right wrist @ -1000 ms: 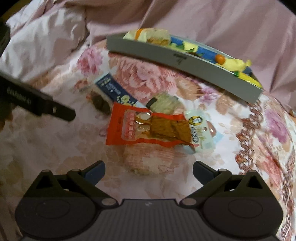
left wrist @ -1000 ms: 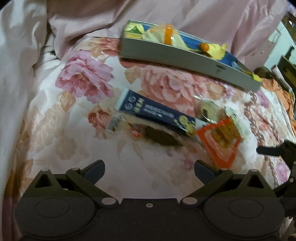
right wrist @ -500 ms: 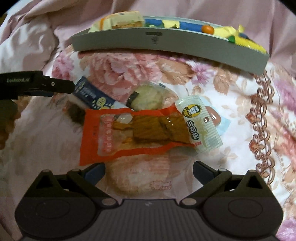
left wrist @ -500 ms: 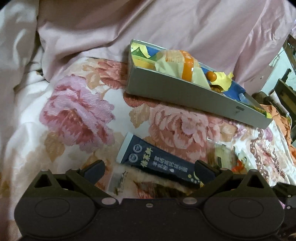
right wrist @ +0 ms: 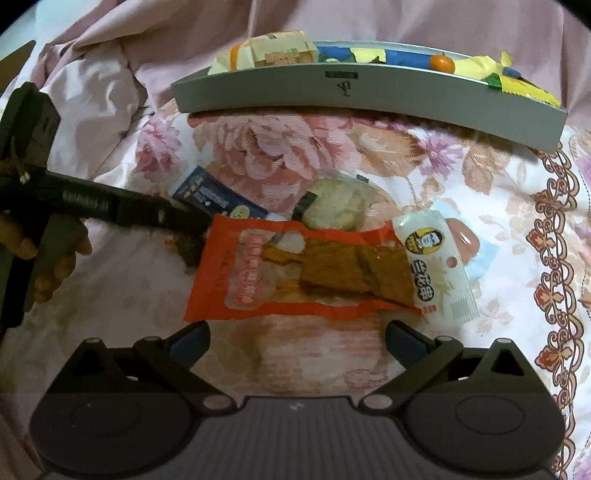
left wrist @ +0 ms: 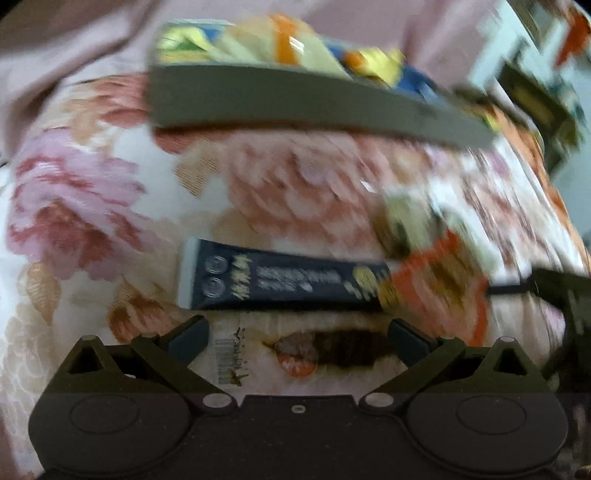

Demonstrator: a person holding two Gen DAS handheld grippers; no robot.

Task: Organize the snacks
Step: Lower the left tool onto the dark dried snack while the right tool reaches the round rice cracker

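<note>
1. A home, most likely a bedroom — everything lies on a bed covered by a flower-patterned bedspread (right wrist: pixel 288 147) with large pink and peach blooms and an ornamental scroll border.
2. A plain pink quilt (right wrist: pixel 443 22) is bunched in soft folds behind it, as bedding is.
3. Household snacks sit loose on the cloth: an orange packet (right wrist: pixel 295 273), a white sachet (right wrist: pixel 439 269), a dark blue pack (left wrist: pixel 280 277).
4. A grey tray (right wrist: pixel 369 96) of more wrapped snacks rests straight on the bedspread.
5. At the left view's far right edge there may be dark furniture (left wrist: pixel 532 99) — too blurred to be sure.
</note>
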